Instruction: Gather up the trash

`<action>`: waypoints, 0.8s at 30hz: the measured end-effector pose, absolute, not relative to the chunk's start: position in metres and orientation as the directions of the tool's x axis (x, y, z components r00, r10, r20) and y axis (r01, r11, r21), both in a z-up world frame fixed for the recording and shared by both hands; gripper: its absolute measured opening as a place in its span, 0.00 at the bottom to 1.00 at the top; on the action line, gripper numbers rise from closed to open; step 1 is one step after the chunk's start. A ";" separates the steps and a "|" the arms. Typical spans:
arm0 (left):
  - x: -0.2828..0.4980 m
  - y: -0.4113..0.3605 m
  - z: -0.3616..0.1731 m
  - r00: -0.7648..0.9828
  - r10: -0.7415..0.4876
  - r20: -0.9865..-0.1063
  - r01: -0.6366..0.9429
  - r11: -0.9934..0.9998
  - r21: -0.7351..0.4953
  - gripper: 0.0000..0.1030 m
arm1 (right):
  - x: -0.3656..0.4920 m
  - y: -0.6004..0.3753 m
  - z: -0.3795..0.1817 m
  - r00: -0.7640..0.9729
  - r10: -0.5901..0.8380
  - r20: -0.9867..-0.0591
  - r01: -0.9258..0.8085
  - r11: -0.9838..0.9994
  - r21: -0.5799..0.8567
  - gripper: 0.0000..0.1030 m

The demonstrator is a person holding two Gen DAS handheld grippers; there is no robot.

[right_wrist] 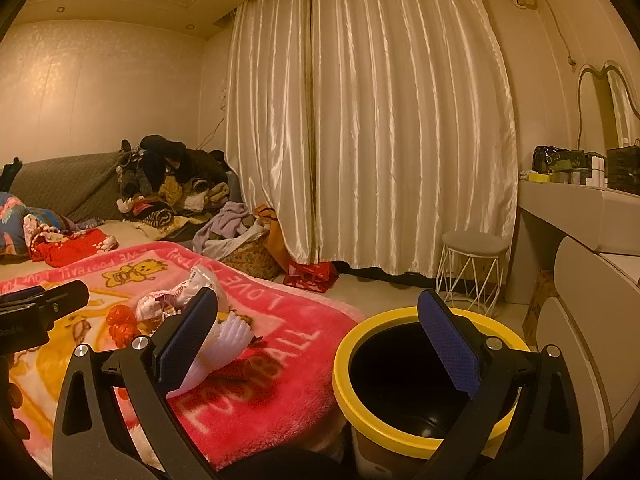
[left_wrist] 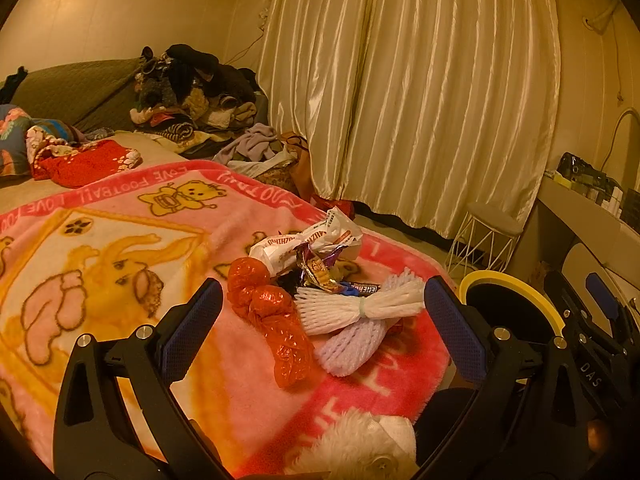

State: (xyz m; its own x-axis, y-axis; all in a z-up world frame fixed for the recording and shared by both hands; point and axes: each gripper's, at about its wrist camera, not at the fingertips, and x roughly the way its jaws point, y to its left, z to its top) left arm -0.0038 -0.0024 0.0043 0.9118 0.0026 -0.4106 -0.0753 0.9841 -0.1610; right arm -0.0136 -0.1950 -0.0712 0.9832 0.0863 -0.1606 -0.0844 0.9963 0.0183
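My left tongs (left_wrist: pixel 322 306) are spread, empty, above the trash (left_wrist: pixel 320 280) heaped on the blanket (left_wrist: pixel 120 248). My right tongs (right_wrist: pixel 318 334) are spread, empty, over the bin (right_wrist: pixel 400 436) beside the bed.

Left gripper (left_wrist: pixel 323 312): black plastic two-finger frame, curved arms with slot cutouts, round silver screws at the finger bases. Flat rectangular dark-blue textured rubber pads (left_wrist: pixel 192 322) on the fingers' inner faces. Right gripper (right_wrist: pixel 316 344): same build, black arms, silver screws, blue knurled pads (right_wrist: pixel 450 350). In the left wrist view the right gripper body sits off the right finger, black with a blue insert and white "DAS" lettering. In the right wrist view a black block of the left gripper, blue-edged, shows beyond the left finger.
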 end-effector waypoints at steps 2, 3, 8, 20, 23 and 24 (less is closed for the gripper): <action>-0.004 -0.003 0.005 0.912 0.001 -0.411 -0.074 0.984 -0.162 0.90 | -0.013 -0.195 -0.071 0.983 0.087 -0.160 -0.085 0.996 0.019 0.94; -0.004 -0.003 0.005 0.911 0.003 -0.412 -0.075 0.984 -0.160 0.90 | -0.014 -0.195 -0.071 0.984 0.086 -0.159 -0.085 0.996 0.018 0.94; -0.005 -0.001 0.005 0.912 0.004 -0.410 -0.077 0.984 -0.163 0.90 | -0.013 -0.194 -0.070 0.983 0.089 -0.160 -0.087 0.996 0.017 0.94; -0.004 -0.002 0.005 0.912 0.003 -0.410 -0.075 0.984 -0.160 0.90 | -0.012 -0.191 -0.073 0.983 0.088 -0.161 -0.087 0.996 0.016 0.94; -0.004 -0.002 0.005 0.912 0.003 -0.411 -0.076 0.984 -0.160 0.90 | -0.012 -0.191 -0.073 0.983 0.088 -0.162 -0.086 0.996 0.016 0.94; -0.004 -0.002 0.005 0.911 0.003 -0.412 -0.076 0.984 -0.161 0.90 | -0.013 -0.191 -0.073 0.983 0.087 -0.162 -0.085 0.996 0.016 0.94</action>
State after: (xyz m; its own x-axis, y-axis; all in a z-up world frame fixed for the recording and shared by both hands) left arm -0.0041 -0.0019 0.0050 0.9113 0.0027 -0.4118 -0.0755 0.9841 -0.1606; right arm -0.0125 -0.1914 -0.0734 0.9830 0.0868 -0.1618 -0.0854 0.9962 0.0155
